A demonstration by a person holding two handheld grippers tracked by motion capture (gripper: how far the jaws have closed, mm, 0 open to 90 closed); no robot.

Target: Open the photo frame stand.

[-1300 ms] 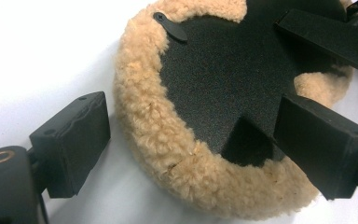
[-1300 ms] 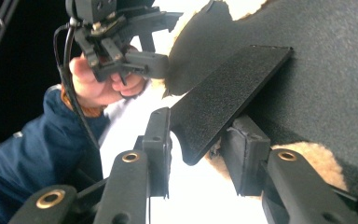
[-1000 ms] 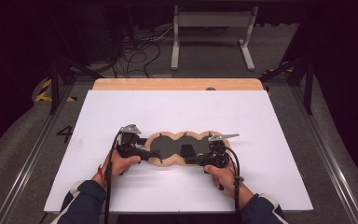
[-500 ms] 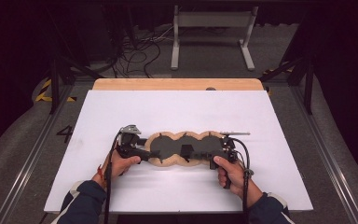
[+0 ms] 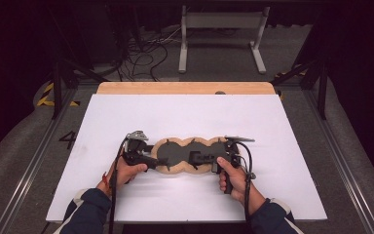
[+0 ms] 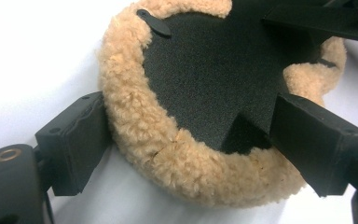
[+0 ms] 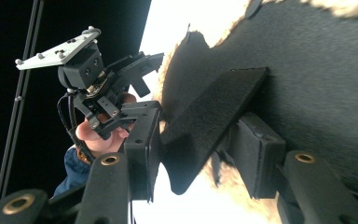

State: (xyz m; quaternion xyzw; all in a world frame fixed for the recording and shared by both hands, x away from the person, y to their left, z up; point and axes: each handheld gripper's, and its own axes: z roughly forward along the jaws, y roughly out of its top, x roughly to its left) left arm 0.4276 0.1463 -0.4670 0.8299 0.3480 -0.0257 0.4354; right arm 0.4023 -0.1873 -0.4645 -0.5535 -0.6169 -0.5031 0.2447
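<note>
Working from the near edge, I have my left gripper (image 5: 152,161) at the left end of the fleece-rimmed black pad (image 5: 185,155), which lies flat on the white sheet (image 5: 185,117) near my side of the table. In the left gripper view its jaws sit partly open astride the tan fleece rim (image 6: 135,135), one pad pressed against the outside, the other resting on the black face. My right gripper (image 5: 199,158) works the right end; its jaws have just been closing and now pinch a lifted black flap (image 7: 205,121) of the pad. Beyond the sheet runs the wooden table edge (image 5: 185,87), then cables (image 5: 146,53) and a grey stand (image 5: 221,34) on the floor.
</note>
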